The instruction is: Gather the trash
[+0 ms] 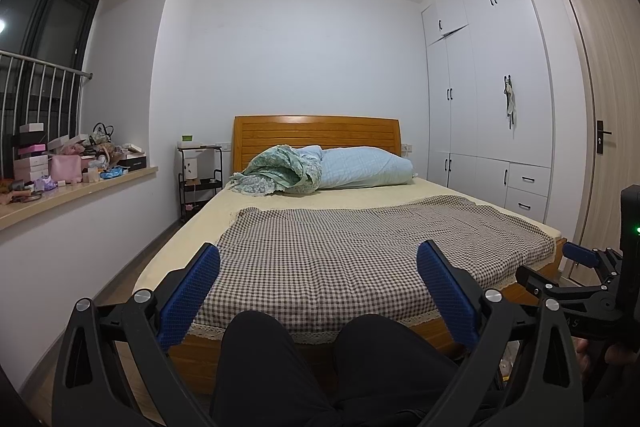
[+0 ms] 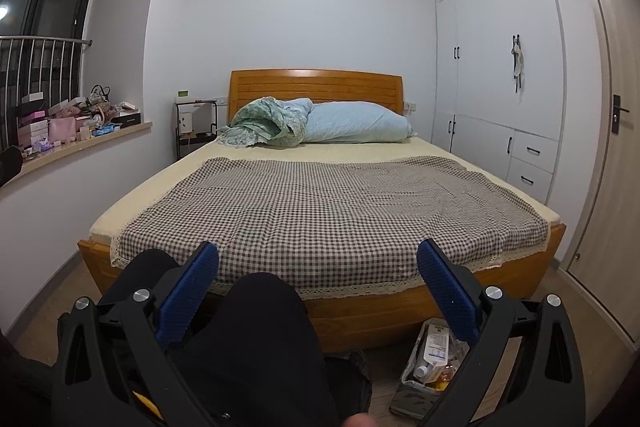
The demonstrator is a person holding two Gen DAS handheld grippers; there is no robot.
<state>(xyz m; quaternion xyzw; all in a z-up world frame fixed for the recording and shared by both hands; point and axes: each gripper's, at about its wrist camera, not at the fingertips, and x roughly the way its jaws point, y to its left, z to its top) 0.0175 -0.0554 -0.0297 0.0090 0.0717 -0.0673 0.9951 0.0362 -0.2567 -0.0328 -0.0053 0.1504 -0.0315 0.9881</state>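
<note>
Both grippers point at a wooden bed (image 1: 320, 131) (image 2: 392, 311) from its foot. My left gripper (image 1: 318, 259) is open, its blue pads wide apart with nothing between them. My right gripper (image 2: 318, 257) is open and empty too; it also shows at the right edge of the left wrist view as the right gripper (image 1: 588, 259). On the floor at the bed's foot sits a small grey bin (image 2: 408, 391) holding bottles and packaging (image 2: 434, 343), just left of the right gripper's right finger. A person's dark-trousered knees (image 1: 256, 339) (image 2: 260, 307) lie under both grippers.
A checked cloth (image 1: 360, 247) (image 2: 320, 203) covers the bed, with a blue pillow (image 1: 360, 167) and a green blanket (image 1: 280, 171) at the head. A cluttered window ledge (image 1: 60, 195) lies left. A black rack (image 1: 200, 179) stands by the headboard. White wardrobes (image 1: 492, 107) and a door (image 1: 612, 107) stand right.
</note>
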